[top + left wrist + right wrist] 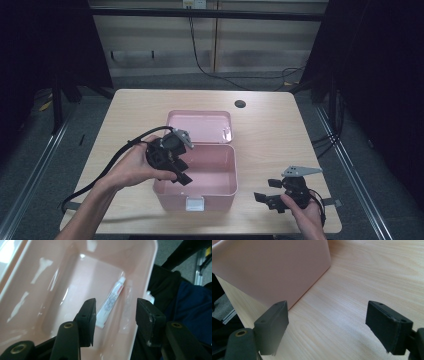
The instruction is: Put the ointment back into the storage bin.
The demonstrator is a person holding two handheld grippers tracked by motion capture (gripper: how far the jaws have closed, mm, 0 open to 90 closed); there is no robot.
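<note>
**Open pink box, both grippers empty**

On the wooden table (pixel 270 125), a pink box (pixel 220 187) sits lid-back. A white tube (pixel 111 302) lies inside. Left gripper (pixel 181 171) hovers above it, jaws apart; right gripper (pixel 266 190), jaws apart, near-right.

Right tool (pixel 327 327) jaws spread wide, pink box (pixel 274 267) wall beside, probably untouched, wooden table (pixel 362 277)

The box (pixel 197 172) stands on the table (pixel 280 135) near its front edge, lid (pixel 200 125) laid open toward the back edge. A tube (pixel 111 302) lies inside along one wall. The left gripper (pixel 180 170) hangs over the box's left side; the right gripper (pixel 267 192) sits beside the box, near the front right corner.
</note>
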